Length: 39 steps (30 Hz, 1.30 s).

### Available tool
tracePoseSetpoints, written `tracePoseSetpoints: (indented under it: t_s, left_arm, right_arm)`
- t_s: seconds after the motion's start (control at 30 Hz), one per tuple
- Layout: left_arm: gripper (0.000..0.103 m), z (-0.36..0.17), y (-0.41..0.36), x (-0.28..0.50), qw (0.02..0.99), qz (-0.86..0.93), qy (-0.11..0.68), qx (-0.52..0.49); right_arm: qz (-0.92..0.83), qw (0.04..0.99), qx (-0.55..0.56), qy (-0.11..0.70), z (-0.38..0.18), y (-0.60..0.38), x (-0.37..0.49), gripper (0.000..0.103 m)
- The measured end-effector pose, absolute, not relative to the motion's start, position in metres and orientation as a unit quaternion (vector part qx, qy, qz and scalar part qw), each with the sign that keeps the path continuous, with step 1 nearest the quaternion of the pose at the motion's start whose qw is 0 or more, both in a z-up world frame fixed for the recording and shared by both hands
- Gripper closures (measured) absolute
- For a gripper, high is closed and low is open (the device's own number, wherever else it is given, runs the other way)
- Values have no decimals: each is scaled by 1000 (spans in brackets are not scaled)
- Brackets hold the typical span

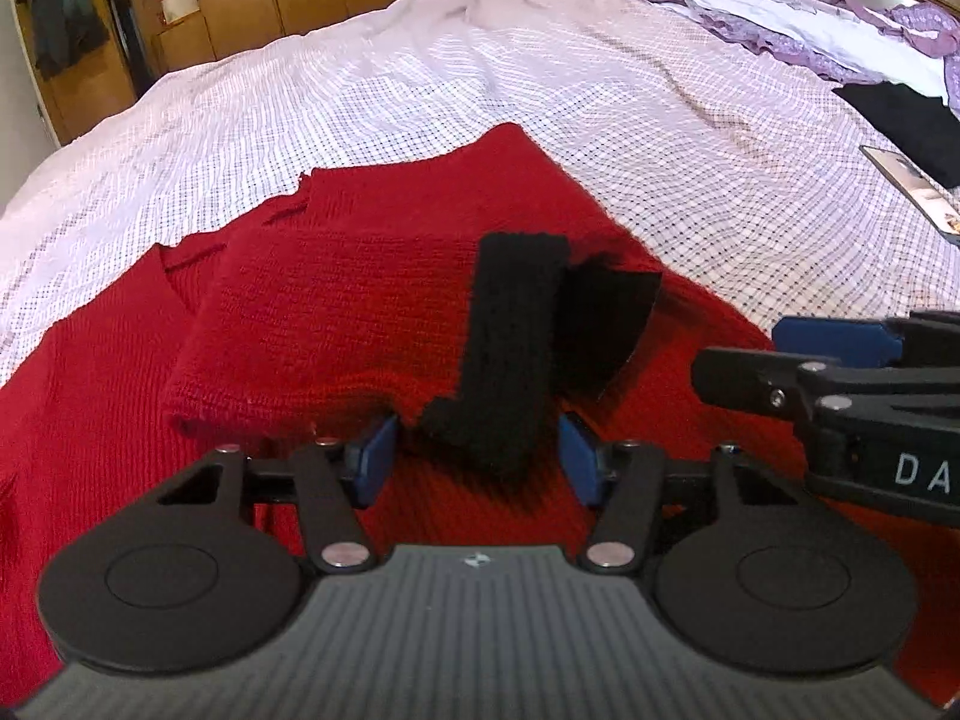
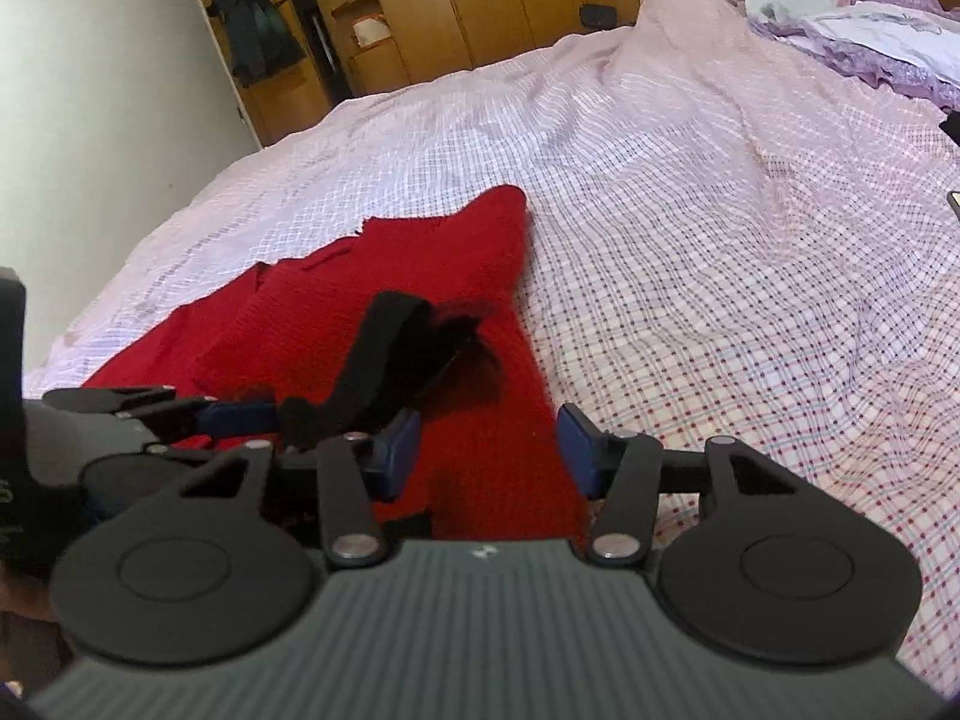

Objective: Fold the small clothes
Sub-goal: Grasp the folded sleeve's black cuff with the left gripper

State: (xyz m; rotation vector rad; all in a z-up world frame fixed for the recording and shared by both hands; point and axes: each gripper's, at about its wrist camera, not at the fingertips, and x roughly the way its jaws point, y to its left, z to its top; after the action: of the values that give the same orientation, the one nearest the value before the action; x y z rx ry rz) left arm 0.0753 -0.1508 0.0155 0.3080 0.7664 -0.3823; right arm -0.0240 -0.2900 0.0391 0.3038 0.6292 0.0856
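Note:
A small black knitted garment (image 1: 516, 348) lies partly folded on a red knitted cloth (image 1: 288, 324) spread on the bed. My left gripper (image 1: 480, 456) is open, its blue pads either side of the garment's near end without clamping it. My right gripper (image 2: 489, 450) is open and empty above the red cloth's right edge (image 2: 480, 420). The right gripper shows at the right of the left wrist view (image 1: 840, 360). The black garment also shows in the right wrist view (image 2: 396, 354), with the left gripper's fingers (image 2: 234, 417) beside it.
The bed has a pink checked sheet (image 1: 600, 96). Purple and white bedding (image 1: 810, 18), a black garment (image 1: 906, 120) and a flat phone-like object (image 1: 912, 186) lie at the far right. Wooden wardrobes (image 2: 480, 0) stand beyond the bed.

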Motion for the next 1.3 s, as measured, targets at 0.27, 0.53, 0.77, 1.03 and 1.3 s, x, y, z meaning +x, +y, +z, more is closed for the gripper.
tracePoseSetpoints:
  t_s: [0.27, 0.53, 0.77, 1.03, 1.3]
  left_arm:
    - [70, 23, -148, 67, 906, -194, 343, 153]
    - [67, 29, -140, 55, 901, -187, 365, 141]
    - [63, 30, -130, 63, 899, -203, 384, 61]
    - [63, 29, -118, 76, 891, -200, 408, -28]
    - [58, 31, -111, 76, 892, -188, 406, -60]
  right_arm:
    - [32, 932, 162, 323, 25, -293, -23, 49]
    - [30, 934, 154, 321, 24, -289, -25, 49]
    - [34, 934, 161, 316, 23, -291, -27, 49]
    - [35, 934, 167, 313, 21, -292, -28, 49]
    - [34, 936, 164, 311, 20, -289, -29, 49]
